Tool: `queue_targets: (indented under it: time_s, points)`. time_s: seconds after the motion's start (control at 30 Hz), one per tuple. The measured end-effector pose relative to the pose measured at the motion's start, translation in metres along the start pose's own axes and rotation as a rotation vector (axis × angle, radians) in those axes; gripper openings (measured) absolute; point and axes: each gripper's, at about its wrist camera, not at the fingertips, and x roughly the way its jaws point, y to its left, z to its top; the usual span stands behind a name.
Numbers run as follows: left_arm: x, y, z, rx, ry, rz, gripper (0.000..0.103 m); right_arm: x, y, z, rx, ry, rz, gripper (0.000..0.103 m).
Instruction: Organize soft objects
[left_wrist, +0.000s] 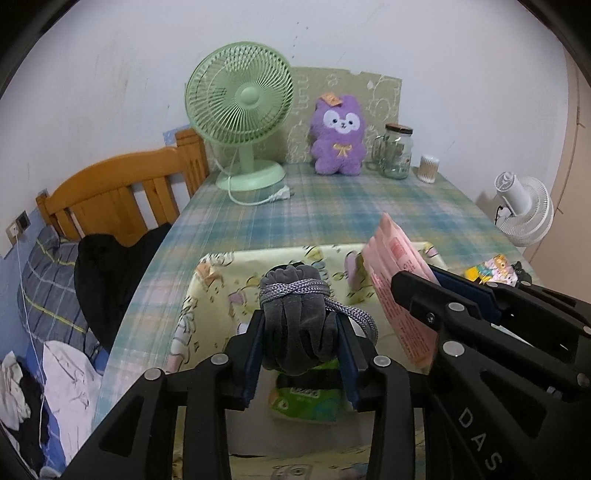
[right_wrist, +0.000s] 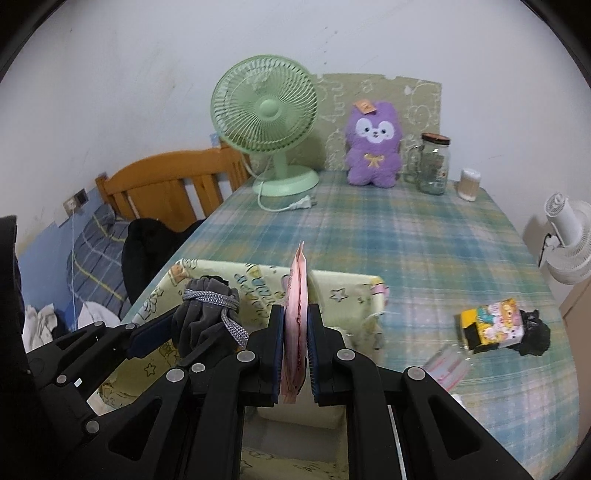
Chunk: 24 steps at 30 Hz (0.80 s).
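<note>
A yellow cartoon-print fabric bin (left_wrist: 221, 280) sits at the checked-cloth counter's (left_wrist: 332, 210) near edge. Behind it, left to right, stand a green desk fan (left_wrist: 240, 114), purple plush toy (left_wrist: 338, 136), glass jar (left_wrist: 397, 151) and, perhaps, a cotton-swab tub (left_wrist: 428, 168).

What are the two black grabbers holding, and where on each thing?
The left gripper pinches the grey pouch around its body, below the tied cord. The right gripper squeezes the pink packet on its flat sides, near the bottom.

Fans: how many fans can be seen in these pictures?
2. The green fan stands at the back of the table, left of the purple plush toy. The white fan is off the table's right edge. Others may be out of view.
</note>
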Motion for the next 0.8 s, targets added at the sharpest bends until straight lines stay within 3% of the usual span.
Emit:
queue_targets:
  time_s: [0.1, 0.17, 0.33, 0.7, 0.73, 0.8]
  points:
    - [0.0, 0.007, -0.002, -0.009, 0.01, 0.0, 0.046, 0.008, 0.007, 0.001, -0.017, 0.009, 0.017, 0.015]
    - [-0.001, 0.011, -0.004, -0.015, 0.016, -0.001, 0.058, 0.011, 0.01, 0.002, -0.024, 0.015, 0.027, 0.014]
    - [0.002, 0.018, -0.005, -0.028, 0.026, -0.003, 0.071, 0.02, 0.018, 0.003, -0.04, 0.03, 0.048, 0.014]
    - [0.004, 0.023, -0.003, -0.024, 0.021, -0.023, 0.079, 0.033, 0.024, 0.007, -0.053, 0.061, 0.095, 0.016]
    - [0.004, 0.022, -0.003, -0.021, 0.021, -0.025, 0.08, 0.032, 0.024, 0.007, -0.056, 0.061, 0.089, 0.023]
    - [0.004, 0.021, -0.003, -0.021, 0.022, -0.03, 0.081, 0.03, 0.023, 0.007, -0.056, 0.054, 0.073, 0.049]
